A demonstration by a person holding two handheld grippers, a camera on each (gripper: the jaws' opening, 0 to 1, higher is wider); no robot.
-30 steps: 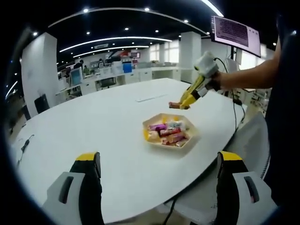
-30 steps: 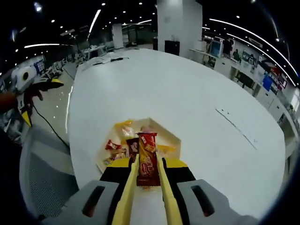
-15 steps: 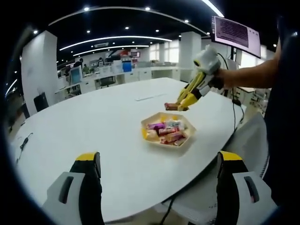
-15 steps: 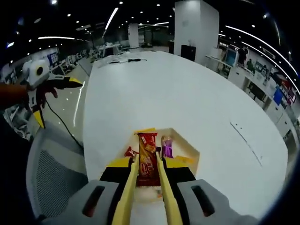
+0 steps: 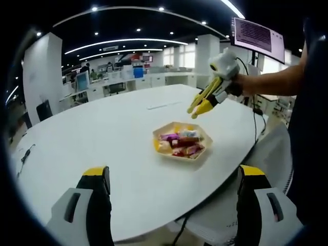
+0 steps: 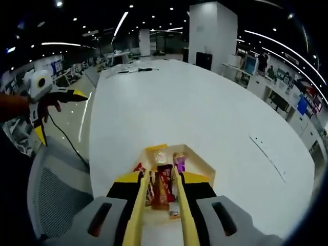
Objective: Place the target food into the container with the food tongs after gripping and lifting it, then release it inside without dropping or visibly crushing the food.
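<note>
A yellow hexagonal tray [image 5: 201, 154] on the white table holds several wrapped snacks [image 5: 179, 143]. My right gripper [image 5: 195, 110], carrying yellow food tongs, hovers just above the tray's far side, open with nothing between the tips. In the right gripper view the tongs [image 6: 161, 174] point down into the tray [image 6: 205, 168], and a red wrapped bar [image 6: 164, 187] lies loose among the snacks below them. My left gripper [image 5: 174, 177] stands wide open near the table's front edge, apart from the tray. It also appears as the left gripper [image 6: 59, 113], held by a hand.
The round white table [image 5: 102, 138] spreads wide to the left of the tray. A grey mesh chair [image 6: 56, 200] stands at the table's edge. A person's arm [image 5: 277, 82] reaches in from the right. A monitor [image 5: 256, 37] hangs behind.
The right gripper's tongs have opened and the red bar has dropped from them into the tray. The right gripper has risen slightly. The left gripper has not moved.
</note>
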